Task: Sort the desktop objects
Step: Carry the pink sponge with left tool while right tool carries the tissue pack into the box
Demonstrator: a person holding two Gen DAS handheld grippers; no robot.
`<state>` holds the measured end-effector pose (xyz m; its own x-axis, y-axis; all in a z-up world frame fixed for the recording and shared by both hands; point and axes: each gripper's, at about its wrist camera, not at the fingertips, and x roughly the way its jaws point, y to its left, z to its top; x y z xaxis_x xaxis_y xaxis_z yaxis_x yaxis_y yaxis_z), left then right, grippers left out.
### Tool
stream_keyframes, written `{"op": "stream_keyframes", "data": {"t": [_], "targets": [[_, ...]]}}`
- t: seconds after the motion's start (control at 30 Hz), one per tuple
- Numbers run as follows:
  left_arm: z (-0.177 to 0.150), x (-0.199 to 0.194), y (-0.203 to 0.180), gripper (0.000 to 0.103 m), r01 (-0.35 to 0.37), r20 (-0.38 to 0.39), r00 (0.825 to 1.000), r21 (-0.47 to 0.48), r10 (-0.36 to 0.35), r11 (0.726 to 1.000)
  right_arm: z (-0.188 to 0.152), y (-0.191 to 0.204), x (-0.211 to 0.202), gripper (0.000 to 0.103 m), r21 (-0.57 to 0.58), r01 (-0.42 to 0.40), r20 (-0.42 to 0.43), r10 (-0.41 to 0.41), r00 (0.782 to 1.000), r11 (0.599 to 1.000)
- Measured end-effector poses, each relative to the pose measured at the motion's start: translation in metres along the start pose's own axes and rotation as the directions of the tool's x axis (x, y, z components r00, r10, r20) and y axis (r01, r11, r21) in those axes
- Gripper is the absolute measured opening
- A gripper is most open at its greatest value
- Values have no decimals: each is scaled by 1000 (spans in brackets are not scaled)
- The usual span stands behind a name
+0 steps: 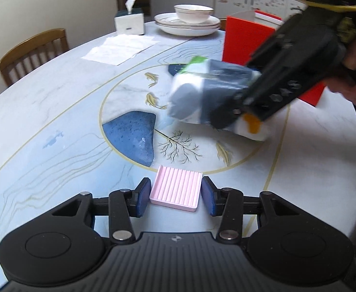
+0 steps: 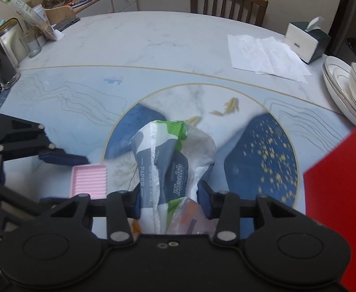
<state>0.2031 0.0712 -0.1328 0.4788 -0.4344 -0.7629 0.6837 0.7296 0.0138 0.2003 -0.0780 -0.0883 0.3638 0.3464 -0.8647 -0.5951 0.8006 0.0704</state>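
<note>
A pink ribbed tray (image 1: 176, 191) lies on the painted marble table (image 1: 56, 102), and my left gripper (image 1: 175, 198) is shut on it, one blue pad on each side edge. From the right wrist view the same pink tray (image 2: 89, 181) shows at the lower left, with a left finger (image 2: 63, 158) against its far edge. My right gripper (image 2: 170, 203) is shut on a soft white, grey and green paper-tissue pack (image 2: 173, 160). In the left wrist view the pack (image 1: 202, 92) hangs blurred above the table's centre, held by the right gripper (image 1: 229, 114) and a person's hand.
A red box (image 1: 246, 41) stands behind the pack at the right. Stacked white plates with a bowl (image 1: 187, 23), a tissue box (image 1: 129, 22) and paper sheets (image 1: 119, 48) sit at the far edge. Glasses and jars (image 2: 0, 65) crowd the other side. Wooden chairs (image 1: 31, 51) ring the table.
</note>
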Motion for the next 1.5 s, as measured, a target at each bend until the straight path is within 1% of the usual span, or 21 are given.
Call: {"op": "stream_keyframes", "data": {"t": [0.1,0.3,0.47,0.63,0.8,1.07,1.33,1.5], "targets": [[-1,-6,-3,43,-8,7,1000,-57,8,998,-10,-1,-12,43,12,-7,3,7,1000,1000],[9,-27,-14,43,-38,36,998,-122,43,992,-24,-7,-42,43,25,-15,37,14,999,1000],[28,-44,-28,43,-67,77,994,-162,80,985,-34,-16,-68,43,29,-26,62,24,998,999],[54,-59,-47,43,-73,120,988,-179,96,981,-43,-30,-92,43,35,-42,93,39,995,999],[81,-64,-73,43,-72,167,981,-147,97,986,-50,-51,-117,43,45,-45,137,38,990,998],[120,-52,-114,43,-70,199,976,-101,89,992,-59,-97,-145,43,64,-22,197,9,980,998],[156,-30,-156,43,-58,214,975,-47,67,997,-74,-150,-159,43,96,4,219,-26,975,995],[178,-15,-176,43,-51,213,976,-20,54,999,-85,-182,-163,43,126,23,225,-51,973,992]]}}
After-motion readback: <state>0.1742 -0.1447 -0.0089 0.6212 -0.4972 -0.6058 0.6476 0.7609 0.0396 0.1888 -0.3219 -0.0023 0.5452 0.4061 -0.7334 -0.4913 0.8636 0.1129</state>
